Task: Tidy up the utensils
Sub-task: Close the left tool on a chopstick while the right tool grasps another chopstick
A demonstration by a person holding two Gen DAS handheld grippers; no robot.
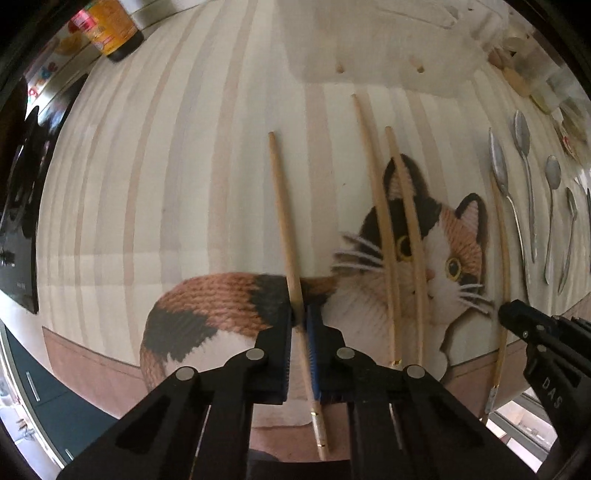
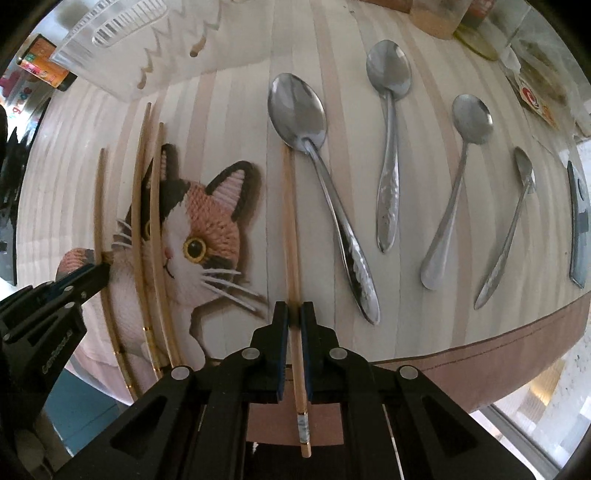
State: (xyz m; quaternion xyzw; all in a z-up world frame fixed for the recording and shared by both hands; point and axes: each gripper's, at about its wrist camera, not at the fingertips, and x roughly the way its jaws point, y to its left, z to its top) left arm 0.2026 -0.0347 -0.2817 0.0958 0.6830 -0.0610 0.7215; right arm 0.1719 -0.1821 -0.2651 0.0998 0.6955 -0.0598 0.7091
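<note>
Both my jaws point straight down at the striped cream tablecloth with a calico cat print (image 1: 155,192) covering the tabletop. My left gripper (image 1: 300,317) has its jaws nearly together, pinching a pale wooden chopstick with a gold band near its thick end (image 1: 284,221); its long axis runs away from me up the left wrist view, thin tip far, banded end back under my wrist. My right gripper (image 2: 294,314) is likewise closed narrow on a second pale wooden chopstick with a silver patterned band (image 2: 290,221), also lying lengthwise away from me, its tip just beside the bowl of a large steel spoon (image 2: 317,177). Between my two chopsticks lie two more wooden chopsticks (image 1: 402,236), side by side across the cat's face, roughly parallel to mine. Right of the large spoon sit three further steel spoons (image 2: 391,147), bowls far, handles toward me, fanning slightly. A clear plastic utensil tray (image 2: 122,40) stands at the far edge of the cloth. In the left wrist view white letters "DAS" read on the side of my right gripper; in the right wrist view the lettering on my left gripper's body is too blurred to read. A dark bottle with a yellow and red label (image 1: 110,26) stands far left, text illegible.
</note>
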